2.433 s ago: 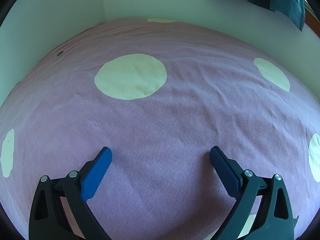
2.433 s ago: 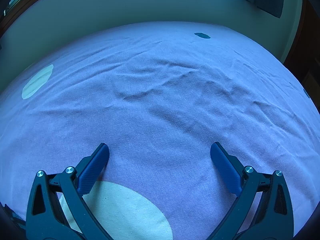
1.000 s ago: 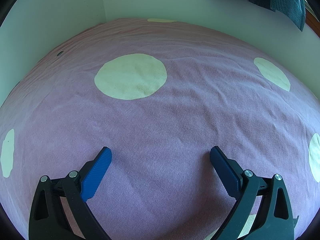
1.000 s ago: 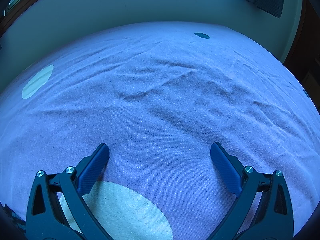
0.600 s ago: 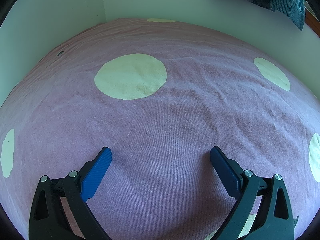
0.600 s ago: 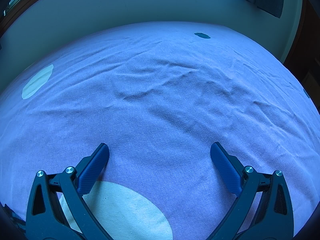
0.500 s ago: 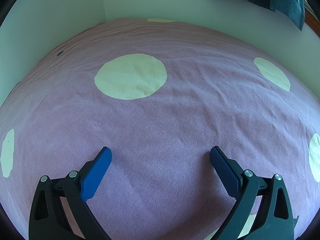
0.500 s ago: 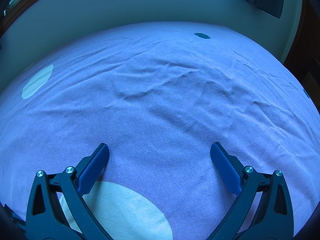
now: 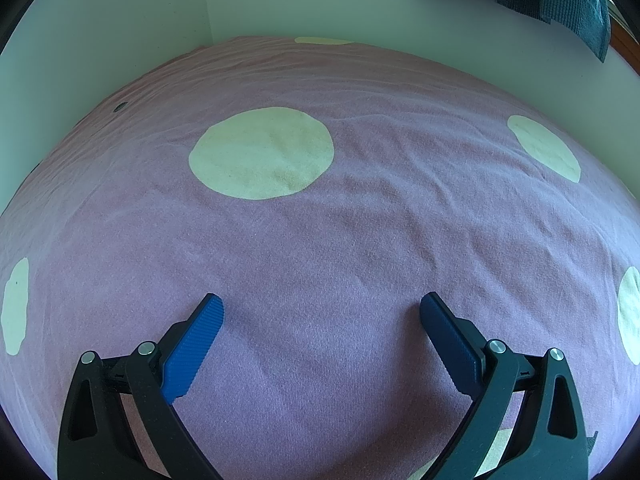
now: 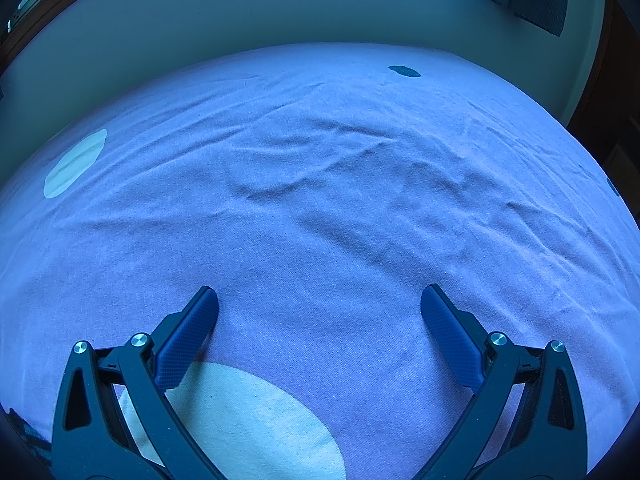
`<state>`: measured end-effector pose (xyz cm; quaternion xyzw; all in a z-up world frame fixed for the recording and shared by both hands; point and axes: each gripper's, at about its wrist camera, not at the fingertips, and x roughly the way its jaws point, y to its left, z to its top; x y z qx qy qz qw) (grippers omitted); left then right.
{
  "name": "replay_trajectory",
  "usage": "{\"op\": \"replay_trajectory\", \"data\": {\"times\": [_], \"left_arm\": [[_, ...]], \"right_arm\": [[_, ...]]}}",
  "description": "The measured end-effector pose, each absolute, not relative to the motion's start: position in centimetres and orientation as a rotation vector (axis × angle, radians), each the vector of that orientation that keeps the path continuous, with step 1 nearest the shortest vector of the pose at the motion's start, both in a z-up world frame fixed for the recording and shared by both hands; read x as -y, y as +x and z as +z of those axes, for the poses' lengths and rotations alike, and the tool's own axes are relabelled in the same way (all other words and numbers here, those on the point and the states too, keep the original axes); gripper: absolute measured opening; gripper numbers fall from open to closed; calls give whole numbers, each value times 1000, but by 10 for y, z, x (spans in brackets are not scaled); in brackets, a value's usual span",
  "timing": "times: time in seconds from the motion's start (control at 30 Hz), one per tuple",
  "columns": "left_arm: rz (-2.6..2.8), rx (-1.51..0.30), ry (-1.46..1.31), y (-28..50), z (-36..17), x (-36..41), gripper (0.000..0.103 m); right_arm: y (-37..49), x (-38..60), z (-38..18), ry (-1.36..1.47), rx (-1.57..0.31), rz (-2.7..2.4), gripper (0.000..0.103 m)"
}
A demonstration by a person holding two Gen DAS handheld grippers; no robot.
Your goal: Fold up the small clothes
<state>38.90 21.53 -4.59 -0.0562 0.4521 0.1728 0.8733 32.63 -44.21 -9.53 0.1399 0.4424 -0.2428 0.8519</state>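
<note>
Since no small garment shows on the spotted bedspread (image 9: 360, 240), left gripper (image 9: 320, 312) and right gripper (image 10: 320, 304) both gape empty; I'd find one first, then pinch a corner.

Surface is a bed covered by a pinkish-purple woven cotton sheet (image 9: 320, 240) printed with large cream circles. Left wrist view: one big cream circle (image 9: 262, 153) left of centre toward the far side, a smaller one (image 9: 544, 148) far right, partial ones at the left and right edges, and a small dark spot (image 9: 119, 107) far left. Right wrist view: sheet lightly wrinkled mid-field, cream circle (image 10: 248, 420) near left, another (image 10: 75, 163) far left, dark oval spot (image 10: 405, 71) at the far edge. No separate item discernible lying on it.
</note>
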Motion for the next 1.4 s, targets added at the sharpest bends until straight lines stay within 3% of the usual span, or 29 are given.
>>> {"op": "replay_trajectory", "data": {"times": [1.4], "left_arm": [[357, -948, -117, 387, -43, -213, 98]], "right_arm": [[324, 441, -97, 294, -931, -514, 101]]}}
